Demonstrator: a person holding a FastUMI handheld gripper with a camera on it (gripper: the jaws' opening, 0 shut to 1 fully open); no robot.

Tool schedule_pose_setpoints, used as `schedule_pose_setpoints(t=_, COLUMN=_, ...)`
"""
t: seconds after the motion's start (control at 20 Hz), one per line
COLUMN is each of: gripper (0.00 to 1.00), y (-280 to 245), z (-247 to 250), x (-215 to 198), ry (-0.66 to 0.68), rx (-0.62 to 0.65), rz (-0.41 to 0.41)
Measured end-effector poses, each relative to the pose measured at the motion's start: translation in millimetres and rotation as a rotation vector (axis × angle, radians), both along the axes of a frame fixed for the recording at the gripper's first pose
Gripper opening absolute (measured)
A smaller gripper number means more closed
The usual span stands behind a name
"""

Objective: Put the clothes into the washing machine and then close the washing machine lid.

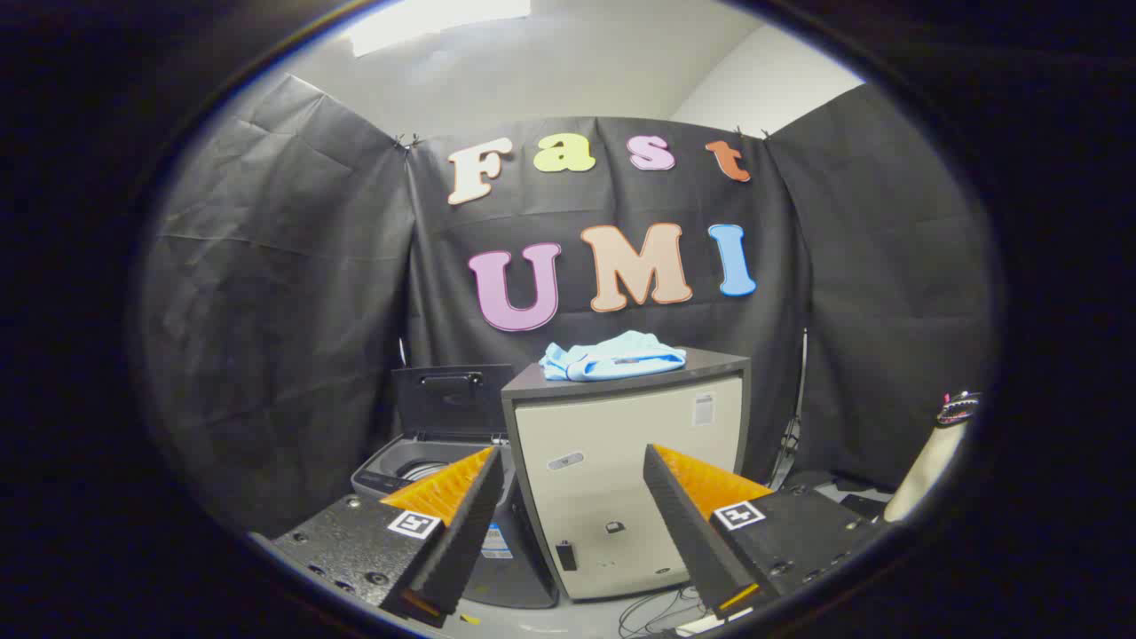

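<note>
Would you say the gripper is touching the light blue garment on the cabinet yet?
Apart. In the gripper view the gripper is open with nothing between its fingers, and the light blue garment lies well beyond them on top of the cabinet.

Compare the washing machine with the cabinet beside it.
The washing machine sits low, dark grey and rounded; the cabinet stands taller, boxy, with a pale front. The machine's lid is raised open; the cabinet's top is flat and carries the light-blue clothes. Both lie beyond the gripper's open jaws.
</note>
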State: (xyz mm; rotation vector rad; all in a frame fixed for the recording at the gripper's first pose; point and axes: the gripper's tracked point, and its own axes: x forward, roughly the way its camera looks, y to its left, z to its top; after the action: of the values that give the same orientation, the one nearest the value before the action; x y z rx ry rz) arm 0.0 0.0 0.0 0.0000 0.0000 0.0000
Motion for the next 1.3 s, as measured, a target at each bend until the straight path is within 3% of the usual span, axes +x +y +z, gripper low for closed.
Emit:
schedule_pose_setpoints(t=0.75, gripper=0.96, y=-11, z=26, x=26, ry=0.01, rx=0.062, rz=0.0)
schedule_pose_setpoints(t=1.05, gripper=0.96, y=-2, z=79, x=65, ry=-0.043, rx=0.116, rz=0.058)
schedule_pose_setpoints(t=1.3, gripper=0.96, y=-19, z=123, x=126, ry=-0.03, rx=0.095, rz=-0.001)
